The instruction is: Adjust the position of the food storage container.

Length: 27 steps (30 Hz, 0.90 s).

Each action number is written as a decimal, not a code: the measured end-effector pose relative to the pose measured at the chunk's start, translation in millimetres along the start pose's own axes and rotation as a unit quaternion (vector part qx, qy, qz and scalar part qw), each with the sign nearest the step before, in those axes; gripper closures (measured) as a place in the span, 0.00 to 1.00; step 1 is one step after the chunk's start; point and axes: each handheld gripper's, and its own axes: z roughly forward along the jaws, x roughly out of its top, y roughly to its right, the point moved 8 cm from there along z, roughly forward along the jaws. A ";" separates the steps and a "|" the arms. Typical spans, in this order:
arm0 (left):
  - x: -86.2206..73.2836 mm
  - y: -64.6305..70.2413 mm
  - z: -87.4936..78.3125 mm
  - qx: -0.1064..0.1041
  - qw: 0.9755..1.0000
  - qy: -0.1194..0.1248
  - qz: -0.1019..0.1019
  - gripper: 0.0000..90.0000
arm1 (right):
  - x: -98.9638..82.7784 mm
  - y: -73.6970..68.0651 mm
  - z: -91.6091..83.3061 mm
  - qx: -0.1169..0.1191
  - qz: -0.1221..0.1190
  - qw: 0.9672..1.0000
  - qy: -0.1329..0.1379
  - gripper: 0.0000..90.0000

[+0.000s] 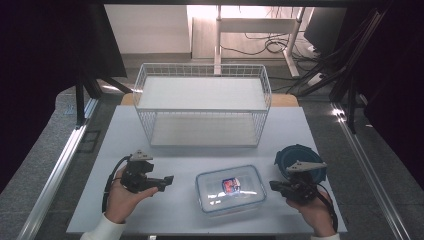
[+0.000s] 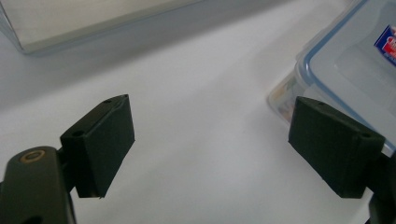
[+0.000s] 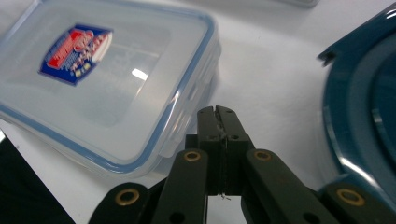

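A clear box (image 1: 230, 189) with a blue-rimmed lid lies near-centre on the surface (image 1: 185, 165) — its red-and-blue label is unreadable. A blue tub (image 1: 298, 158) sits right; a wire rack (image 1: 202, 104) stands far. Left hand-held gripper (image 1: 167, 181) is spread; right hand-held gripper (image 1: 274, 186) is pressed together, empty.

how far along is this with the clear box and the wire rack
Barely begun. The clear lidded container sits on the table, its lid on. The left gripper stands open beside it; the right gripper is shut on nothing. The wire rack holds nothing, so any gripping and moving remains.
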 end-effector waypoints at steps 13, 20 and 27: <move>-13.0 -8.7 -0.4 0.006 1.000 -0.011 -0.006 0.16 | -13.5 -14.6 21.7 -0.019 -0.031 0.997 -0.069 0.99; -13.7 -17.1 -5.5 0.008 1.000 -0.006 -0.015 0.17 | -9.6 -39.7 31.6 0.008 -0.053 0.996 -0.070 0.99; -13.2 -22.7 -8.7 0.009 1.000 0.000 -0.025 0.17 | -3.2 -57.6 42.6 0.023 -0.063 0.995 -0.067 0.99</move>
